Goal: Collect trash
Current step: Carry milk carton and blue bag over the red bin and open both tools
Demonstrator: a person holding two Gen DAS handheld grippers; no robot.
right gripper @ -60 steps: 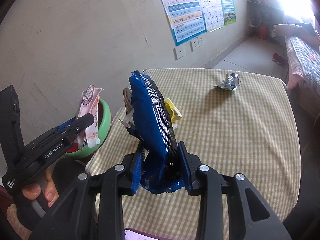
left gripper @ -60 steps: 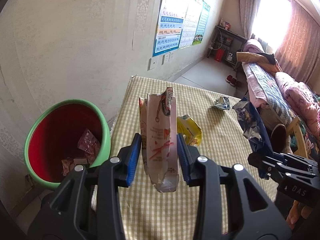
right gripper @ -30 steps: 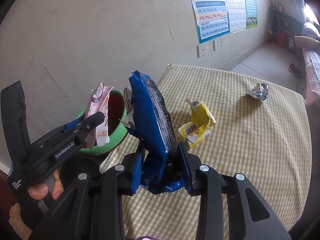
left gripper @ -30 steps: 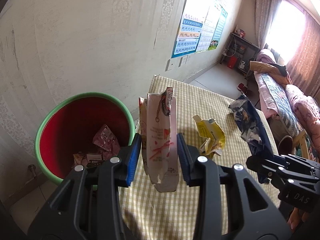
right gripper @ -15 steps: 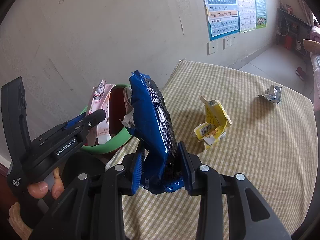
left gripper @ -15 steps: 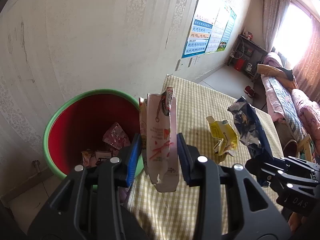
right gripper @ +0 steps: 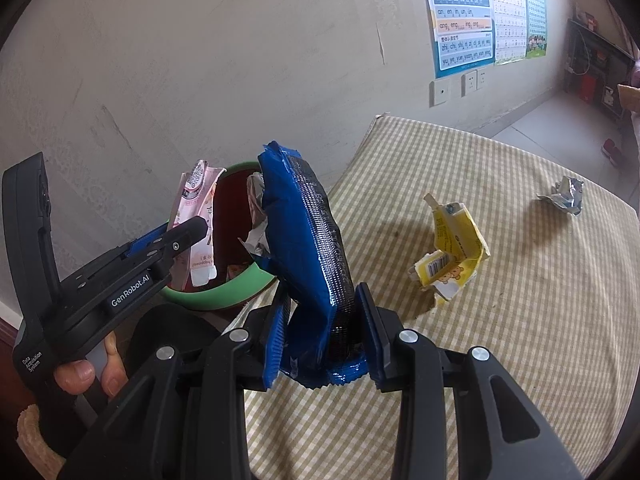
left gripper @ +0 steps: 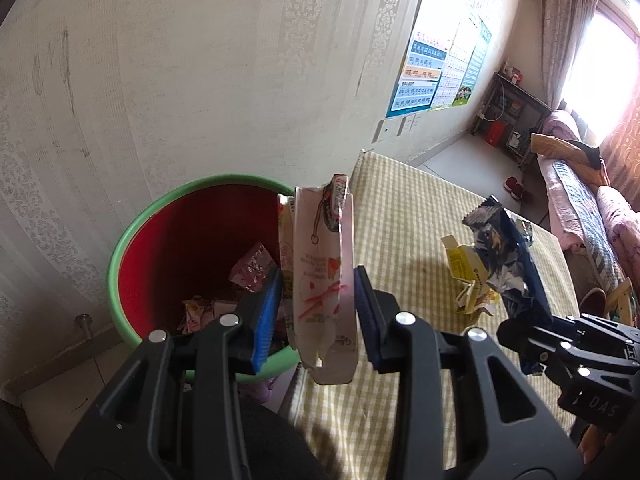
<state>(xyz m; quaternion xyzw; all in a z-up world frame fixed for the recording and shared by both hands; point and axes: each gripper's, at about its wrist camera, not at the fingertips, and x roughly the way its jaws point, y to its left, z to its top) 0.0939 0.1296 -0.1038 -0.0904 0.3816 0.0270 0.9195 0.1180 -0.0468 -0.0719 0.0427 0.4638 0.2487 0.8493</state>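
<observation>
My left gripper is shut on a pink and white wrapper, held upright at the table's left edge beside the bin's rim. The bin is green outside, red inside, with several wrappers at its bottom. My right gripper is shut on a blue snack bag, over the table's left part. From the right wrist view the left gripper with its pink wrapper hangs over the bin. A crumpled yellow carton and a small silver wrapper lie on the table.
The table carries a yellow checked cloth and stands against a pale wall with posters. The bin stands on the floor between wall and table. A bed and a shelf are far right.
Both grippers have moved left toward the bin, each still holding its wrapper. The bin now looks larger and closer to the middle in the left wrist view.
</observation>
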